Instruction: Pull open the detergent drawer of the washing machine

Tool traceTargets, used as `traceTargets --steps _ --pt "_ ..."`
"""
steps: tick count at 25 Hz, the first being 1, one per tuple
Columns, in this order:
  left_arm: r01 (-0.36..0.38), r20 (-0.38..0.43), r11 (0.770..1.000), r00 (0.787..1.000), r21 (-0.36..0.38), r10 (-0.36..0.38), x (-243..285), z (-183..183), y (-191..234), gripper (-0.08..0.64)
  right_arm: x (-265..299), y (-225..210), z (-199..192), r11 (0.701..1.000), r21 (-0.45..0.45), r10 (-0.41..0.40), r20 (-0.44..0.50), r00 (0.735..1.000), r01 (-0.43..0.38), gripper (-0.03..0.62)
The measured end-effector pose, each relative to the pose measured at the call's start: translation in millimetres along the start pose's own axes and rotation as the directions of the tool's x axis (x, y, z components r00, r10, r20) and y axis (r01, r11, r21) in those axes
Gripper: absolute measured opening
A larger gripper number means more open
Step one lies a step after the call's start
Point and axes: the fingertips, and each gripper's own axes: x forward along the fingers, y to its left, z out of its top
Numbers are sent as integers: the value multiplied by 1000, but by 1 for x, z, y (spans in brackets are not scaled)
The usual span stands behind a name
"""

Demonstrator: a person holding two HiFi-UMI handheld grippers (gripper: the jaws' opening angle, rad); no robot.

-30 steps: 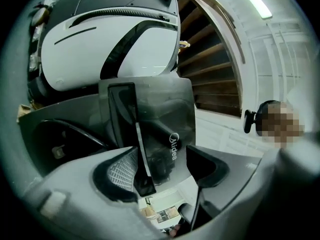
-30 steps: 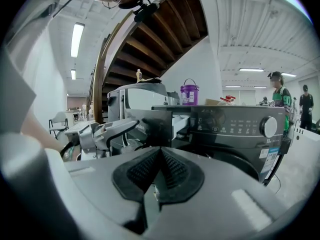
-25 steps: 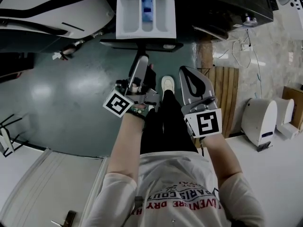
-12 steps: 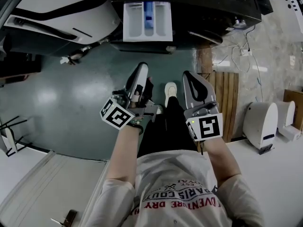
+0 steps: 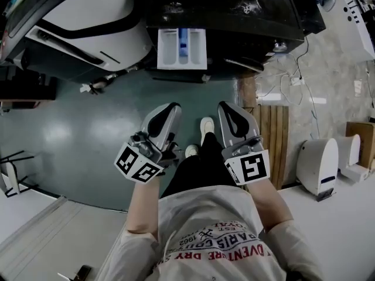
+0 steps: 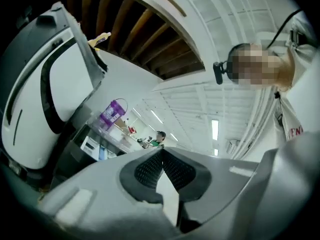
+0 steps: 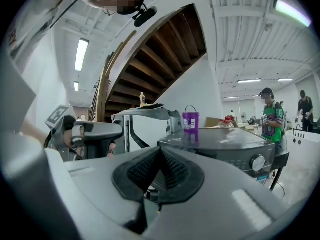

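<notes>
- Since the drawer is seen pulled out of the washer, with its slots open to view, the task is judged done.
- It has been left out just as it was a second ago, and nothing is touching it.
- Both tools have been drawn back and are now held well apart from it.
- The left gripper is closed on nothing.
- The right gripper is closed on nothing too.
</notes>
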Motion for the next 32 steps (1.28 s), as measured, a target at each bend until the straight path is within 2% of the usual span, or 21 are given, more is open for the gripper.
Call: traceTargets --steps 2,4,7,13,19,21,32 --pt "-15 -27 994 999 104 18 0 10 -10 0 -3 1 13 1000 -6 8 14 1000 -8 0" --pt "-28 -51 976 998 218 40 -1 21 -21 0 -6 3 24 1000 -16 19 22 1000 -18 1" --pt "-34 -61 933 996 358 60 -2 39 -42 2 -14 9 41 999 -28 39 39 998 -38 1" --pt "-15 -59 833 997 552 58 -3 69 -81 2 -29 23 70 998 -42 49 59 997 -46 0" --pt "-14 -73 765 994 644 80 -11 80 -101 2 -45 25 96 998 -61 24 101 995 -17 0" --pt "-26 -68 752 993 658 94 -11 81 -102 0 -48 26 101 997 -82 21 112 993 -12 0" --pt "-69 -62 753 988 655 144 -16 82 -103 2 -55 35 112 998 -66 15 123 992 -7 0"
